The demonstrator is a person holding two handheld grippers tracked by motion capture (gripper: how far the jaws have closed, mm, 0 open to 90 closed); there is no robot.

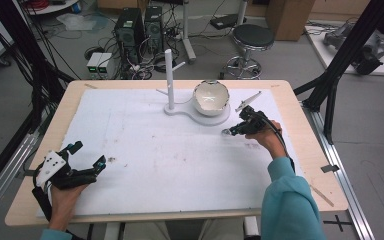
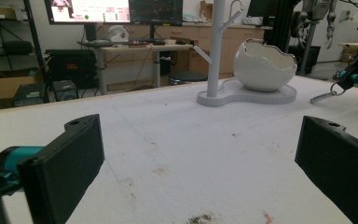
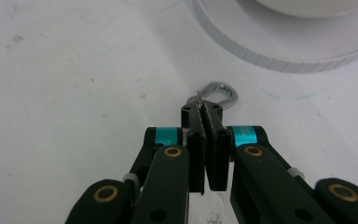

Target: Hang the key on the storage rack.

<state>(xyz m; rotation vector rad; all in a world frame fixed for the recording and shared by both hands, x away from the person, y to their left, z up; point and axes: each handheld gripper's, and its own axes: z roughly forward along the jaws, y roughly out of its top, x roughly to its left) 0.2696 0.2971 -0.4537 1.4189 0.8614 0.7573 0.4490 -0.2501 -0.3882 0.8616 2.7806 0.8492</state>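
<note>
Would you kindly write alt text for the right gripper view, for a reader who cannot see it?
The right claw, jaws shut, pinches a small silver metal ring just above the white table cover. Beyond it curves the ribbed rim of a white stand base.

Even, bright overhead light washes the white table (image 1: pixel 145 150) with only faint shadows. All three pictures are soft and low in detail. In the right gripper view the nearest parts of the gripper (image 3: pixel 207 116) blur.

a white egg-shaped bowl (image 1: pixel 211 97) sits on a stand (image 1: pixel 170 80), stool (image 1: pixel 252 37) behind.
</note>
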